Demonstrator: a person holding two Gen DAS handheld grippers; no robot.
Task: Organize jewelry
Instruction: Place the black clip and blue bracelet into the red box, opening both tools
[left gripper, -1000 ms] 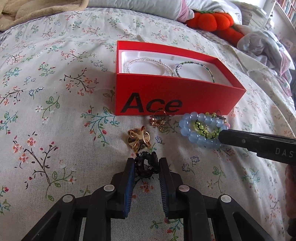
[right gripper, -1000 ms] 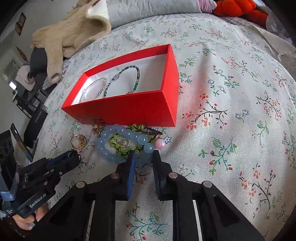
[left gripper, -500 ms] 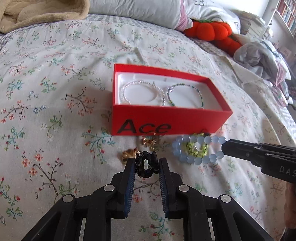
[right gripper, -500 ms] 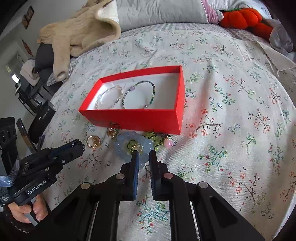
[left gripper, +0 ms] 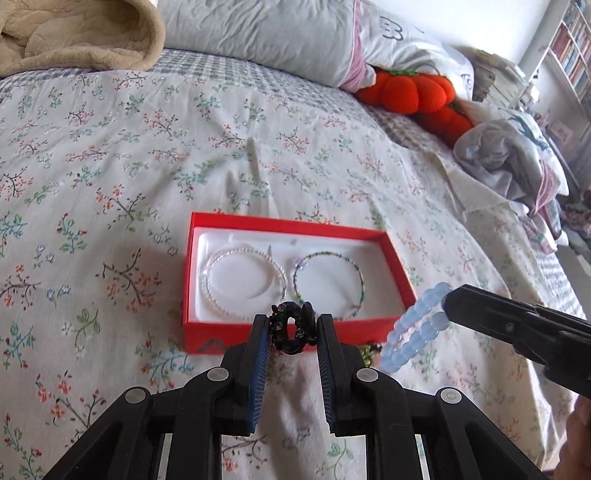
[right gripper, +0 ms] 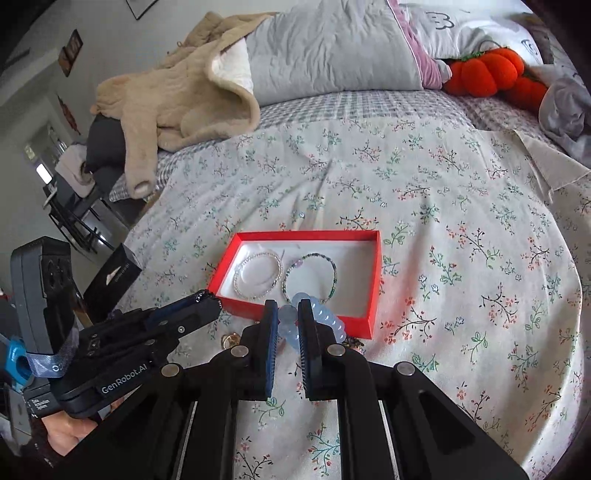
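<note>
A red box (left gripper: 391,254) (right gripper: 375,295) with a white lining lies on the floral bedspread. Inside it lie a pearl bracelet (left gripper: 242,282) (right gripper: 258,275) and a green bead bracelet (left gripper: 328,282) (right gripper: 312,275). My left gripper (left gripper: 292,325) is shut on a black sparkly ring (left gripper: 291,328), held above the box's near wall. My right gripper (right gripper: 287,317) is shut on a pale blue bead bracelet (left gripper: 415,328) (right gripper: 325,319), which hangs from its tips just right of the box. In the right wrist view the left gripper (right gripper: 207,301) reaches in from the lower left.
A gold ring (right gripper: 231,339) and a dark-and-green bead piece (left gripper: 369,350) lie on the bedspread in front of the box. A beige blanket (right gripper: 177,96), grey pillows (left gripper: 266,33) and orange plush pumpkins (left gripper: 413,90) sit at the bed's far end. A black box (right gripper: 112,277) lies at the left edge.
Both grippers have risen from the bedspread. The black ring went up with the left one; the right closed on the blue bracelet and lifted it off the green bead piece.
</note>
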